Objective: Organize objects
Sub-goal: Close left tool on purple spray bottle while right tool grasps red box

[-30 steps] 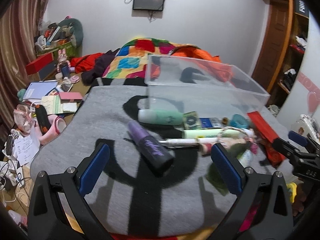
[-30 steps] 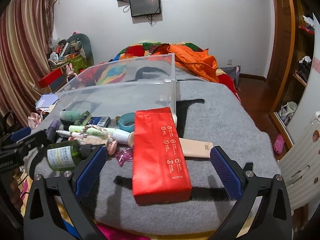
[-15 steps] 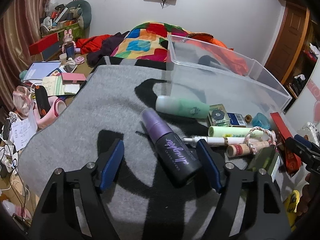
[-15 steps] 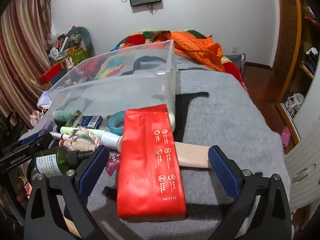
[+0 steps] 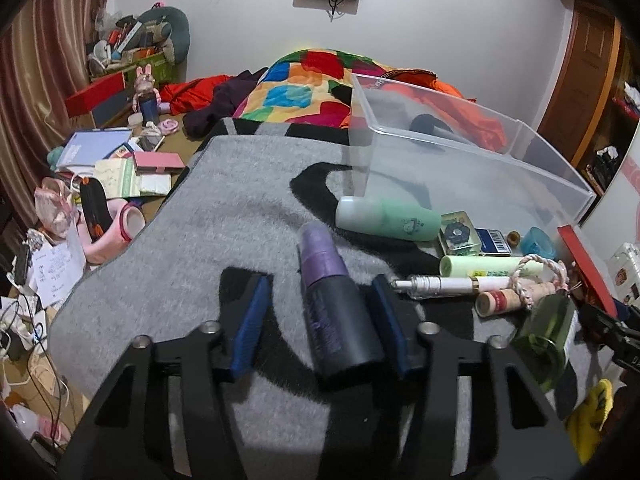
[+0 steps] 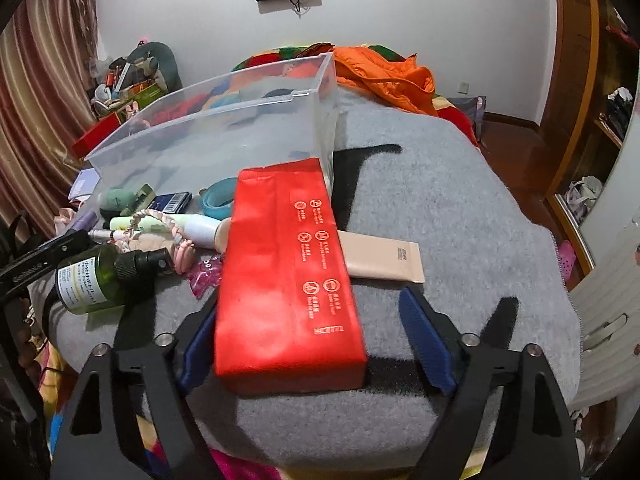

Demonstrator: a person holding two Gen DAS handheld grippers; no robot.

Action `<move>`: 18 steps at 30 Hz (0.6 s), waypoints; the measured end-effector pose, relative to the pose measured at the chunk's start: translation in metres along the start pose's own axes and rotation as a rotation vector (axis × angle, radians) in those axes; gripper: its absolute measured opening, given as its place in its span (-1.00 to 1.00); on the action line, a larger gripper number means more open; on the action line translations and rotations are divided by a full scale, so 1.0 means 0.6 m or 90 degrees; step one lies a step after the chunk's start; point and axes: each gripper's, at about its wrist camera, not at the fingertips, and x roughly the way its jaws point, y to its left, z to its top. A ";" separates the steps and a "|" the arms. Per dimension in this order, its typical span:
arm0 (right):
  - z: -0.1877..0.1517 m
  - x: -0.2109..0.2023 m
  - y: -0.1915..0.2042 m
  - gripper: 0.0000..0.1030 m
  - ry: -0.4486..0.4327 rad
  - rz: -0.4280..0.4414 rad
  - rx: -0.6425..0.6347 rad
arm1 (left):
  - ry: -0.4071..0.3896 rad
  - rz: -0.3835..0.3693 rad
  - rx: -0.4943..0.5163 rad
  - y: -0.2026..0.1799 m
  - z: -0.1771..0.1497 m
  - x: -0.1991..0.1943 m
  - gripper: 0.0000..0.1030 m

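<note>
In the left wrist view, the left tool [image 5: 322, 324] is straddling a dark spray bottle [image 5: 334, 308] with a purple cap that is lying on the grey blanket [image 5: 208, 240]. Its right pad is lying against the bottle's side while the left pad is standing apart, so the tool is spread and not yet pinching. At 1 o'clock from the bottle, a mint green bottle [image 5: 388, 218] is lying on its side, touching the near wall of the clear plastic bin [image 5: 472, 168]. At 3 o'clock, a silver-tipped white tube [image 5: 440, 283] and a pale green tube [image 5: 484, 266] are lying side by side, with an olive green glass bottle [image 5: 546, 338] at 4 o'clock.

In the right wrist view, the right tool [image 6: 316, 344] is spread wide around the near end of a long red box [image 6: 286, 276]; the left pad is sitting just beside the box and the right pad is standing well apart. The box is resting partly over a beige tube [image 6: 380, 258] and its far end is reaching the bin's corner. At 9 o'clock the olive bottle is lying beside a pink braided cord [image 6: 176, 236].
</note>
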 end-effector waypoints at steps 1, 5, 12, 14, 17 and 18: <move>0.000 0.000 0.002 0.37 0.000 0.001 -0.004 | -0.003 0.006 0.006 -0.003 -0.001 0.001 -0.19; -0.001 -0.005 0.006 0.06 0.000 0.018 -0.014 | -0.009 0.006 0.011 -0.002 -0.004 -0.003 -0.51; -0.004 -0.032 0.016 0.03 -0.039 0.022 -0.023 | -0.013 -0.010 -0.002 0.009 -0.014 -0.024 -0.51; -0.004 -0.043 0.017 0.03 -0.053 0.026 -0.021 | -0.017 -0.010 -0.005 0.011 -0.018 -0.033 -0.51; -0.005 -0.063 0.018 0.03 -0.079 0.030 -0.021 | -0.026 -0.013 -0.008 0.013 -0.022 -0.048 -0.51; -0.004 -0.069 0.019 0.03 -0.088 0.031 -0.022 | -0.029 -0.013 -0.009 0.013 -0.023 -0.053 -0.51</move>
